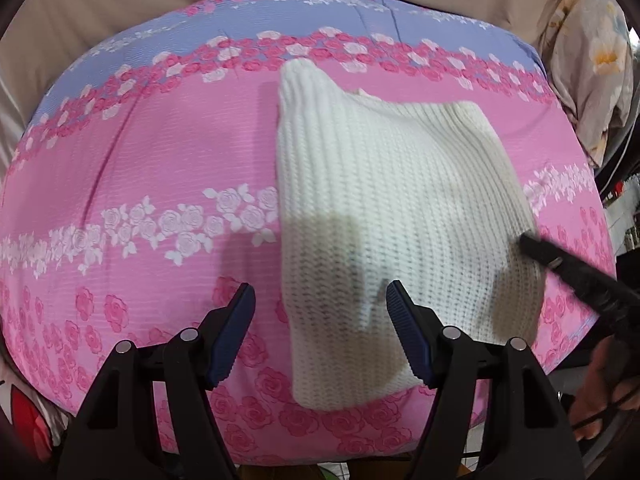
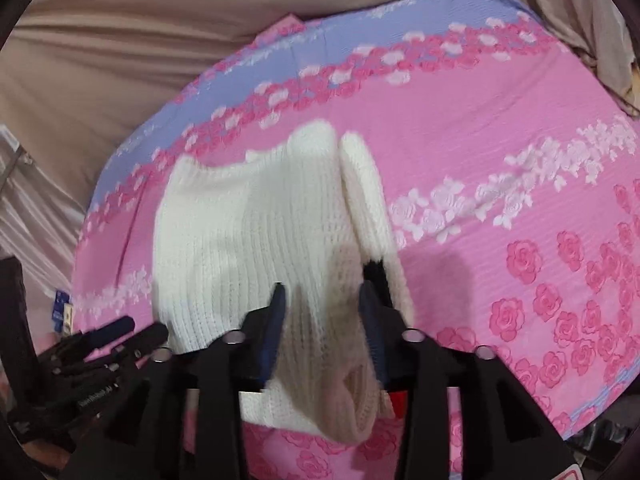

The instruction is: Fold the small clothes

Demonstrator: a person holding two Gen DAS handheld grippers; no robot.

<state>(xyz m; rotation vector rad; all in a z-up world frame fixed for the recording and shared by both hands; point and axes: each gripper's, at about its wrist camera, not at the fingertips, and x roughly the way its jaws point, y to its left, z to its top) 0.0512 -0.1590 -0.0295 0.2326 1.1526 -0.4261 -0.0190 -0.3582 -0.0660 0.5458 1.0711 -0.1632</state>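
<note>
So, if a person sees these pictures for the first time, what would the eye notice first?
First the white knitted garment, lying in the middle of a bright pink bedcover printed with roses. Next, the right gripper has a fold of that knit between its fingers at the garment's near right edge, while the left gripper hangs open just above its near left edge.

Pink floral quilt with a lavender band along its far edge covers the surface. Tan sheet bunched up behind it, a flowery cream pillow off the far right corner.
</note>
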